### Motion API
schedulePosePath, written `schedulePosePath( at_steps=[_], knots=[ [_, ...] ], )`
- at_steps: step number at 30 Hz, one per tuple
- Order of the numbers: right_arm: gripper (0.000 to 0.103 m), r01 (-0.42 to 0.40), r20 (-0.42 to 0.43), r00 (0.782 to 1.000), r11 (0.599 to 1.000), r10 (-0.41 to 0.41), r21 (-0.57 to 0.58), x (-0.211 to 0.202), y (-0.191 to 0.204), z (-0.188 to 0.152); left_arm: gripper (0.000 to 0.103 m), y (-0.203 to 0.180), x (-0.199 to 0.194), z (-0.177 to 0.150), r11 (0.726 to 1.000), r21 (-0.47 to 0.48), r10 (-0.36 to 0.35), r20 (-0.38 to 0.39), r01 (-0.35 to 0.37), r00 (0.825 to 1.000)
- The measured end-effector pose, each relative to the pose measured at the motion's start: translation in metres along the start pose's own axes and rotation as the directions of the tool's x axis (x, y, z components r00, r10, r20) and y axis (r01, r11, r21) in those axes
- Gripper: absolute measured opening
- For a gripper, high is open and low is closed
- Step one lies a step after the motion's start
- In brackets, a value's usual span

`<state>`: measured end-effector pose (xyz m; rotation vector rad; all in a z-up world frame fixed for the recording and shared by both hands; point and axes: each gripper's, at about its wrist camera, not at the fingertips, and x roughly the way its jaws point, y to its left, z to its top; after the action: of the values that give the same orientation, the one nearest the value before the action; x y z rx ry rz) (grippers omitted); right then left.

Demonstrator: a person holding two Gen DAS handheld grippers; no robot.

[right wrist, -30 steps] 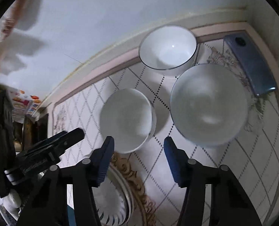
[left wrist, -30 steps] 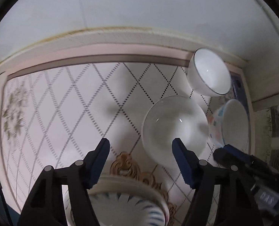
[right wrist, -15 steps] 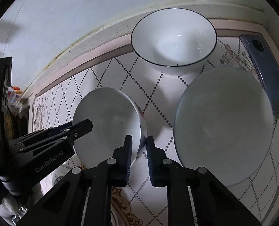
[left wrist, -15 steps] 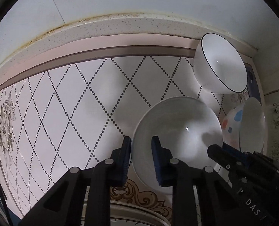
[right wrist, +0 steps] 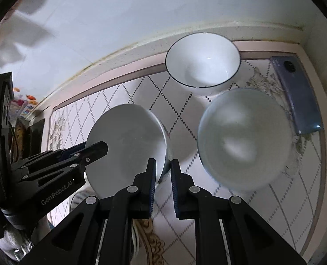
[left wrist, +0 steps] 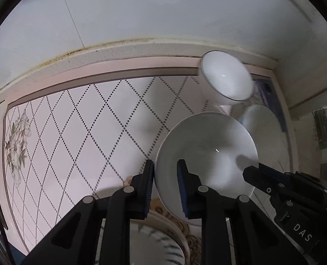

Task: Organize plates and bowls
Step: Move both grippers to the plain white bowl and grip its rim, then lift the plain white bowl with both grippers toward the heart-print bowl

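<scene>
Both claws are clamped on one white bowl: the left claw pinches its rim at about nine o'clock, the right claw pinches the opposite rim near three o'clock, and the bowl seems to hang tilted just above the patterned surface. This looks like the carrying step of sorting the dishes, with a dark-rimmed bowl at twelve o'clock and a wide pale bowl just beside it at two o'clock. Next, I'd guess, comes an even, level carry by both hands to nest it, since one hand leading could twist the rim loose.
</scene>
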<state>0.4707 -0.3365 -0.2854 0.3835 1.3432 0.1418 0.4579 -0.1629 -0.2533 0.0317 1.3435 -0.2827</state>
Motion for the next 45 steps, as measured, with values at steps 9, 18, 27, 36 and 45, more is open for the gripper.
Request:
schedulePosePath(
  at_steps=[9, 18, 27, 36, 45],
  knots=[
    [0.015, -0.002, 0.039, 0.999, 1.000, 0.002, -0.002, -0.063, -0.020, -0.062, 0.019, -0.043, -0.015, -0.041, 0.996, 0.079, -0.045, -0.003, 0.045, 0.999],
    [0.015, 0.040, 0.036, 0.998, 0.996, -0.042, 0.074, -0.080, -0.070, -0.123, 0.019, -0.083, 0.014, -0.081, 0.986, 0.151, -0.058, -0.062, 0.067, 0.996],
    [0.015, 0.053, -0.011, 0.999, 0.988, -0.052, 0.142, -0.056, -0.105, -0.156, 0.019, -0.107, 0.038, -0.100, 0.975, 0.219, -0.021, -0.086, 0.039, 0.996],
    [0.015, 0.044, -0.029, 0.999, 0.987, -0.040, 0.152, -0.052, -0.116, -0.168, 0.019, -0.116, 0.045, -0.104, 0.973, 0.228, -0.005, -0.092, 0.026, 0.996],
    [0.015, 0.020, -0.087, 0.996, 0.984, -0.004, 0.175, -0.046, -0.123, -0.166, 0.019, -0.111, 0.032, -0.098, 0.976, 0.210, -0.028, -0.128, 0.054, 0.991]
  ],
)
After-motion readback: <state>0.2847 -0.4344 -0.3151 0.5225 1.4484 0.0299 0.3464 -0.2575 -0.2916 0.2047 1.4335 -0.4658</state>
